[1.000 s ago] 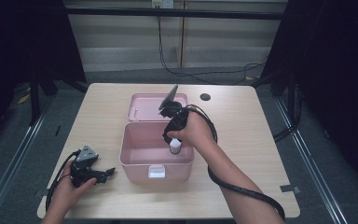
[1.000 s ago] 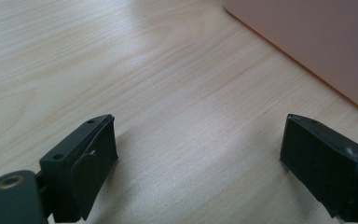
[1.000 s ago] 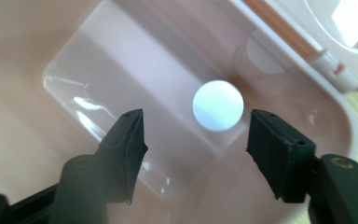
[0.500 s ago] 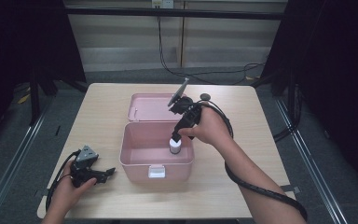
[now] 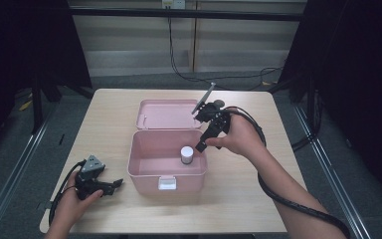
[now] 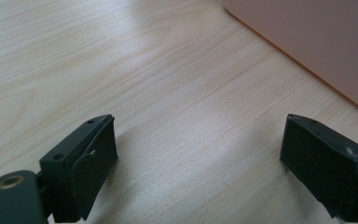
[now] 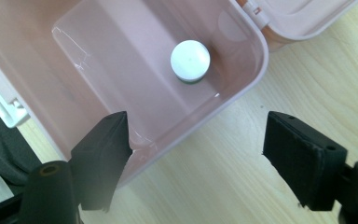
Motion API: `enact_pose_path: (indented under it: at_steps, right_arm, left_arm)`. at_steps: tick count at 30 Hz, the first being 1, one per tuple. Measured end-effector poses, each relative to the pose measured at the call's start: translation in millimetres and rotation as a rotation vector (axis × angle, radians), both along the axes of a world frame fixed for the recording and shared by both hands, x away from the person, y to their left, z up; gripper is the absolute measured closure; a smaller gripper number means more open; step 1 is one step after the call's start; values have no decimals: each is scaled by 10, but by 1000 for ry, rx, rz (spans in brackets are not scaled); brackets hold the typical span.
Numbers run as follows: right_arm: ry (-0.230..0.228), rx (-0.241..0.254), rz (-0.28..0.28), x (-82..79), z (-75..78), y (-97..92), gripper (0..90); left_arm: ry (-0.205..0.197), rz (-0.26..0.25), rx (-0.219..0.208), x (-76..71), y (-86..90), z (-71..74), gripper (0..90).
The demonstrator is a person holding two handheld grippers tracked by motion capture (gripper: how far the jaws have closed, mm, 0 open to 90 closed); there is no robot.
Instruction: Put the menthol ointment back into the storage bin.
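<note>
A pink box [image 5: 144,181] stands open mid-table, its lid [image 5: 165,113] lying flat behind it. Inside, near the right wall, a small bottle with a white cap [image 5: 187,154] stands upright. My right gripper [image 5: 201,146] hangs open over the box's right rim, apart from the bottle. In the right gripper view the white cap [image 7: 190,60] lies beyond the spread jaws of the right gripper [image 7: 196,135], inside the box [image 7: 98,60]. My left gripper [image 5: 112,185] rests open on the table left of the box. Bare wood lies between the jaws of the left gripper [image 6: 198,140].
The wooden table [image 5: 109,129] has dark floor and metal rails on both sides. A black cable [image 5: 288,199] trails from the right gripper along the forearm. In the left gripper view the pink box's wall [image 6: 317,42] rises at the upper right.
The right gripper has opened and drawn back to the right, off the bottle. The bottle stays standing in the box. The left gripper has not moved.
</note>
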State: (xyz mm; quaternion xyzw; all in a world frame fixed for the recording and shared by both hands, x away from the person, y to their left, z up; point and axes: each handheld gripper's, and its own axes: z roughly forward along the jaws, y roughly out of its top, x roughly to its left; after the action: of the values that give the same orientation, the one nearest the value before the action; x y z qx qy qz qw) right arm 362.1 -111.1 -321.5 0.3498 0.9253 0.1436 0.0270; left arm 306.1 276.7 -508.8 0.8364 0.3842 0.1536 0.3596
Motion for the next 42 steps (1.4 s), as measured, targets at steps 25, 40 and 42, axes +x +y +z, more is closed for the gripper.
enact_pose_path:
  at_steps: [25, 40, 42]
  right_arm:
    - [-9, 27, 18, -205, -151, -628, 189]
    - [-5, 24, -2, -282, -378, -942, 180]
    - [7, 25, -14, -296, -404, -964, 180]
  left_arm:
    - [1, -6, 8, 2, 5, 3, 101]
    - [1, -6, 8, 2, 5, 3, 101]
    - [1, -6, 8, 2, 5, 3, 102]
